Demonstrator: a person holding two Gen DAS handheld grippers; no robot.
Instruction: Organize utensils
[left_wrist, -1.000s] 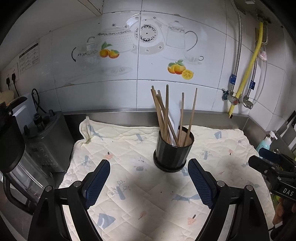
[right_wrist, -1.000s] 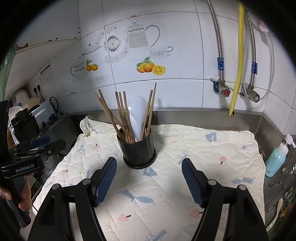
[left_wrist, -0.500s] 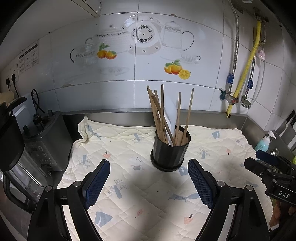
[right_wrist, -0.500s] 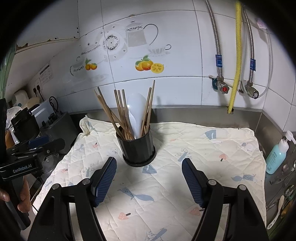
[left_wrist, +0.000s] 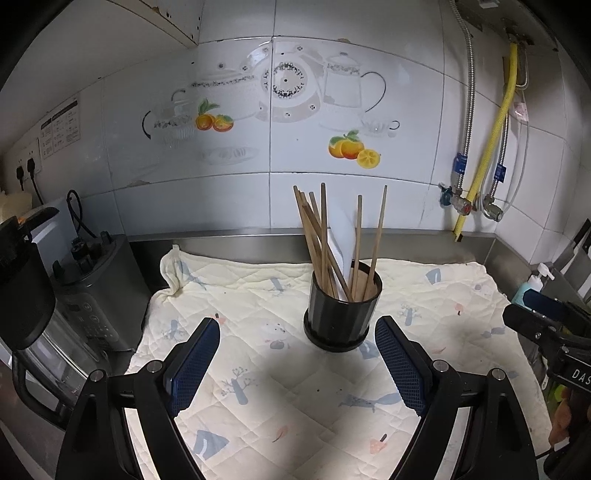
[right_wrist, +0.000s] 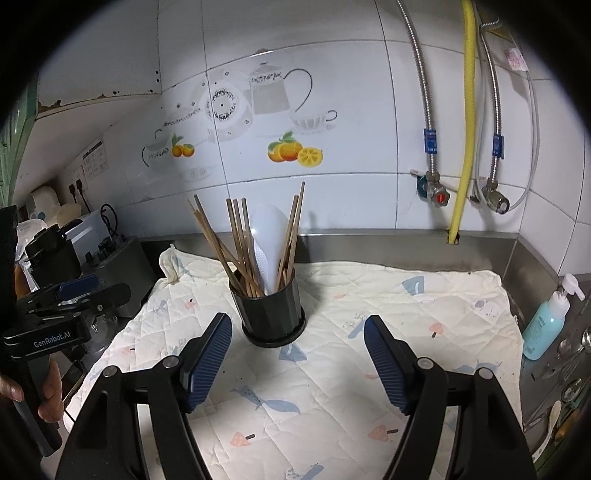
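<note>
A black utensil holder (left_wrist: 341, 317) stands upright on a quilted cloth (left_wrist: 258, 406), with several wooden chopsticks (left_wrist: 322, 240) and a white rice paddle (right_wrist: 267, 236) standing in it. My left gripper (left_wrist: 297, 332) hovers just in front of the holder, open and empty. From the other side, my right gripper (right_wrist: 297, 328) also faces the holder (right_wrist: 271, 314). Its jaws are opening and nothing is between them. Each gripper shows at the edge of the other's view, held in a hand (right_wrist: 48, 398).
A blender and a grey appliance (left_wrist: 92, 295) crowd the counter's left edge. A blue soap bottle (right_wrist: 546, 317) and loose spoons (right_wrist: 554, 410) lie at the right by the sink. Pipes and valves (right_wrist: 439, 195) run down the tiled back wall.
</note>
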